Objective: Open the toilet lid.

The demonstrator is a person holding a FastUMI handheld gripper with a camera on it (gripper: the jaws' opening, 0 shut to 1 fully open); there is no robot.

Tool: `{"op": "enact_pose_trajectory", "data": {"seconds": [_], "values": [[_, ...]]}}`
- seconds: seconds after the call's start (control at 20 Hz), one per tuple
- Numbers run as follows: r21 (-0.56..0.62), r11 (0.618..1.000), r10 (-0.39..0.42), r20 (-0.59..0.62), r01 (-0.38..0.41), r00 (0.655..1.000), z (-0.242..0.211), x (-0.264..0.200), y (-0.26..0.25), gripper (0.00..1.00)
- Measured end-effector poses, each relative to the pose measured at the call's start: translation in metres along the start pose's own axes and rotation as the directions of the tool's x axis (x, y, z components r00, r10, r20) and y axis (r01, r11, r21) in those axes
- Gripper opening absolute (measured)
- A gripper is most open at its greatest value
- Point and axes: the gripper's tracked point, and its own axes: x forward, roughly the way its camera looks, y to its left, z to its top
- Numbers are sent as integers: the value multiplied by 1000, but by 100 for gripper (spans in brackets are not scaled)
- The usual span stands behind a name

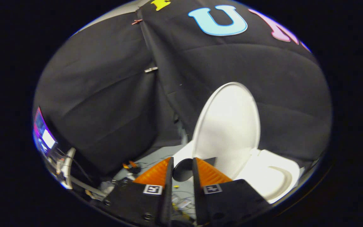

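Note:
The white toilet lid (228, 126) stands raised, nearly upright, leaning back against the black cloth wall. Below it and to the right lies the white seat and bowl (273, 179), uncovered. My gripper (183, 158) sits low, just left of the lid's lower edge, with its fingers (156, 173) a narrow gap apart. Neither finger touches the lid. A dark round shape (183, 170) shows through the gap beyond the fingertips; I cannot tell what it is.
Black cloth walls close in behind and to the left. On the grey floor (159, 154) to the left lie cables and a small clamp (131, 165). A lit screen (44, 134) and a white stand (68, 167) sit at the far left.

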Motion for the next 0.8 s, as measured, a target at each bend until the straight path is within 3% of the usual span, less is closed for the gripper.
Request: {"op": "enact_pose_trajectory", "data": {"seconds": [0.05, 0.15, 0.25, 0.35, 0.55, 0.65, 0.8], "values": [[53, 998, 19, -2, -19, 1000, -1, 0, 5, 39], [153, 983, 104, -2, -103, 995, 8, 6, 16, 34], [233, 957, 175, 9, -172, 985, 12, -3, 26, 62], [236, 955, 184, 9, -181, 983, 17, -5, 25, 90], [206, 957, 197, 58, -204, 979, 26, -17, 29, 91], [157, 963, 203, 104, -218, 974, 34, -43, 27, 100], [16, 996, 84, 267, -91, 960, 51, -99, -14, 99]]}}
